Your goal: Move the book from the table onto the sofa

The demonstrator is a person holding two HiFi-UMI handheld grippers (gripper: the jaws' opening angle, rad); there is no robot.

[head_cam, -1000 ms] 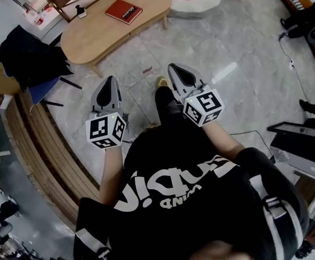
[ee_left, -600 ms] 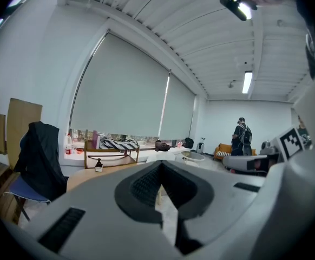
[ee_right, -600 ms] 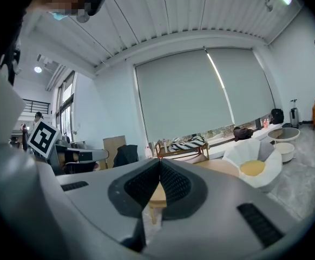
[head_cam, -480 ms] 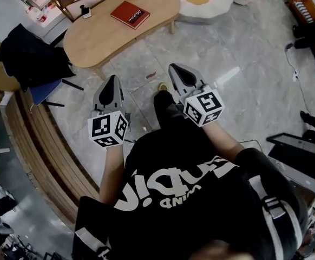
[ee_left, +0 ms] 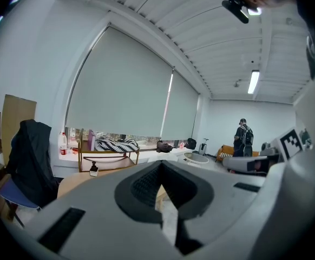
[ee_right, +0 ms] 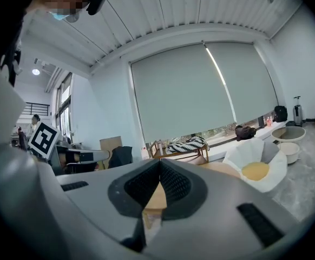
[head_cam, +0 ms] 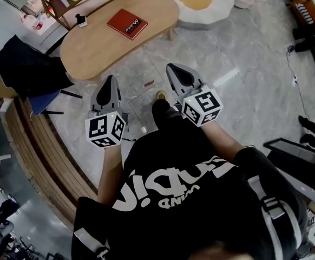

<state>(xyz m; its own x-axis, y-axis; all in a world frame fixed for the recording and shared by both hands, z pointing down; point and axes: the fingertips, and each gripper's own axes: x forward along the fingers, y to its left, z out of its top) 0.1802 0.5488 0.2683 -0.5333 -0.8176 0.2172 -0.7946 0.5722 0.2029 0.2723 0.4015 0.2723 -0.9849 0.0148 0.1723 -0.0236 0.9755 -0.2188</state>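
A red book point(head_cam: 127, 24) lies flat on the oval wooden table point(head_cam: 92, 42) at the top of the head view. My left gripper point(head_cam: 110, 79) is shut and empty, held over the floor short of the table's near edge. My right gripper point(head_cam: 173, 68) is also shut with nothing in it, just right of the left one. Both point toward the table. In the left gripper view the jaws point(ee_left: 160, 163) meet at their tips, and in the right gripper view the jaws point(ee_right: 160, 161) do the same. A white seat with a yellow cushion point(head_cam: 201, 1) stands beyond the table's right end.
A chair draped with a dark jacket point(head_cam: 30, 69) stands left of the table. A wooden shelf rack point(head_cam: 65, 4) sits behind the table. A small dark object point(head_cam: 81, 20) rests on the table's left part. Wooden steps point(head_cam: 44, 145) run along the left. Another person point(ee_left: 244, 137) stands far off.
Both grippers have moved forward toward the table, which now sits lower and nearer in the head view. The jaws stayed shut.
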